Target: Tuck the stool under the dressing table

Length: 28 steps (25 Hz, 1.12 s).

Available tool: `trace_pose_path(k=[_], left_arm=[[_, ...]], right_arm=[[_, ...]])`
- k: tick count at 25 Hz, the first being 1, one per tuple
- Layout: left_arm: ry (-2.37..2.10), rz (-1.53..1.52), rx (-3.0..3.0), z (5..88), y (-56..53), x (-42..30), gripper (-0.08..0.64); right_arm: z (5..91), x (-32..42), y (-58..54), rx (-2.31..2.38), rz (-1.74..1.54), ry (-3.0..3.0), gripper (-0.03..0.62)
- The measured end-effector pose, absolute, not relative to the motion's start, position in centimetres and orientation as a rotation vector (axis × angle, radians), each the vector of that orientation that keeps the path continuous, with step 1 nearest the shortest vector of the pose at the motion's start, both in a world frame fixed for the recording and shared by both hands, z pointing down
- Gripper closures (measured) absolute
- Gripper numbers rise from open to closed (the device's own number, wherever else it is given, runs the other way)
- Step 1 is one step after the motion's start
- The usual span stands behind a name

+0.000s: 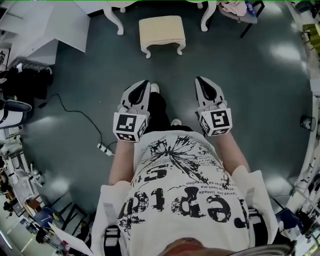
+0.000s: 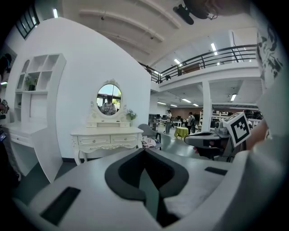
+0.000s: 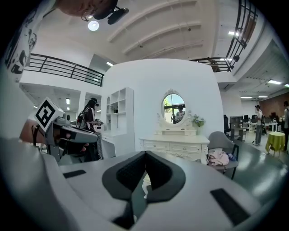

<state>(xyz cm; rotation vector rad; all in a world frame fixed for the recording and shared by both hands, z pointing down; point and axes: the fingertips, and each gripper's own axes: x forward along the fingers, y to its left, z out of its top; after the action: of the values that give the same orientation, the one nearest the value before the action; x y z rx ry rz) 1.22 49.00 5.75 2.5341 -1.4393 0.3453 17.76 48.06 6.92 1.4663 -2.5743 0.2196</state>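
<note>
Cream padded stool [image 1: 162,31] upright on the dark floor [image 1: 250,75], pulled out in front of the dressing table [image 1: 114,15], lined up with the gap between its two carved front legs, seat not under the surface. Room on both sides of the stool between those legs. Bare floor all round the near edge and both short edges of the seat.

To the right of the dressing table, near its right leg, a chair [image 1: 240,10] draped with pink cloth. To the left, white partition panels [image 1: 55,25], well apart from the stool. A black cable [image 1: 75,110] trailing over the floor on the left side, ending at a white socket strip just beside the person's left arm, clear of the way to the stool. Oval mirror [image 3: 174,108] above the drawers, seen head-on from both gripper views.

Wide open floor between stool and person. Left gripper [image 1: 145,82] and right gripper [image 1: 199,79] held level at waist height, side by side, pointed toward the stool and well apart from it. Fingers [image 2: 122,176] of the left clenched tip to tip, grasping nothing, touching nothing. Same on the right: fingers [image 3: 122,173] pressed together at the tips, empty.
</note>
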Motion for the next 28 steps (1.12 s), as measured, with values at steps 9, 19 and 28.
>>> trace_pose_path(k=[9,19,28], left_arm=[[-1.391,0.350,2.507,7.9,37.7,-2.8,0.540],[-1.266,0.396,2.505,11.1,19.5,-5.7,0.540],[-1.201,0.438,2.513,16.0,7.1,-7.8,0.540]], right_arm=[[8.6,13.9,37.5,1.472,0.256,-2.519,0.575],[11.3,10.5,20.3,1.484,0.310,-2.421,0.575],[17.1,6.5,9.4,1.424,0.402,-2.352,0.575]])
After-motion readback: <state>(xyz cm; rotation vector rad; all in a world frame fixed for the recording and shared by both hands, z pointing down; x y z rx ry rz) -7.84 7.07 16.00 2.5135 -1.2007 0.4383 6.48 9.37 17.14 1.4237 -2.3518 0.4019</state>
